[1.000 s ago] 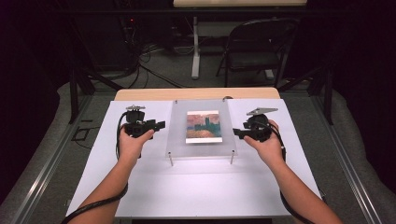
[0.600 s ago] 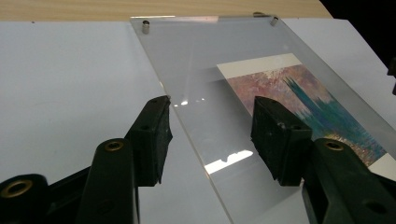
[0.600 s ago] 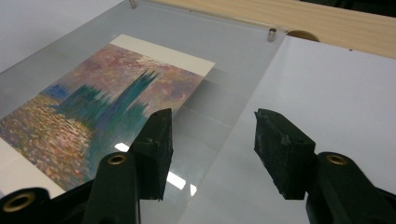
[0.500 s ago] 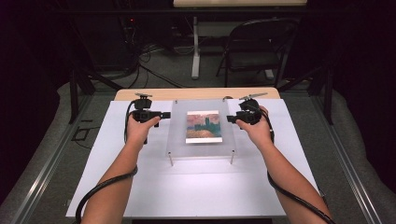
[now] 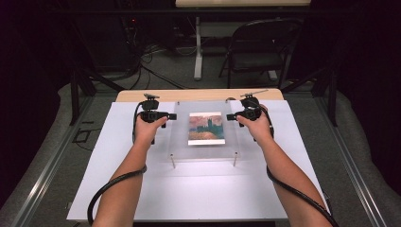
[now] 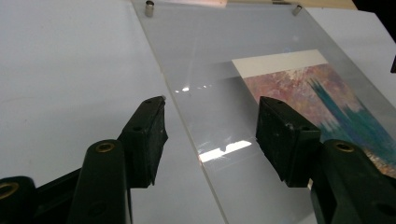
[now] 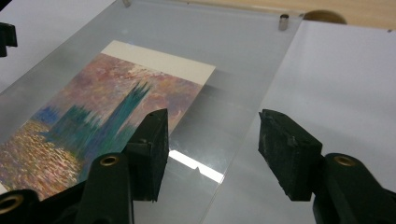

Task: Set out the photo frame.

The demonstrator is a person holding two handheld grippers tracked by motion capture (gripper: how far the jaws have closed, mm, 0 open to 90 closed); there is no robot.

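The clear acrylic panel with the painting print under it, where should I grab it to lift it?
Take the clear acrylic panel by its two bare side margins, one claw from each side, clear of the painting print. It lies flat, raised on small metal standoff posts, so a jaw could probably slip under each edge. The left claw and right claw already straddle those edges, open.

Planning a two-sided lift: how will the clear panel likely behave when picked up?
The panel looks like a flat rigid sheet, so probably stiff. Its glossy face shows glare, so likely slippery. The picture lies flat with it and may shift if tilted.
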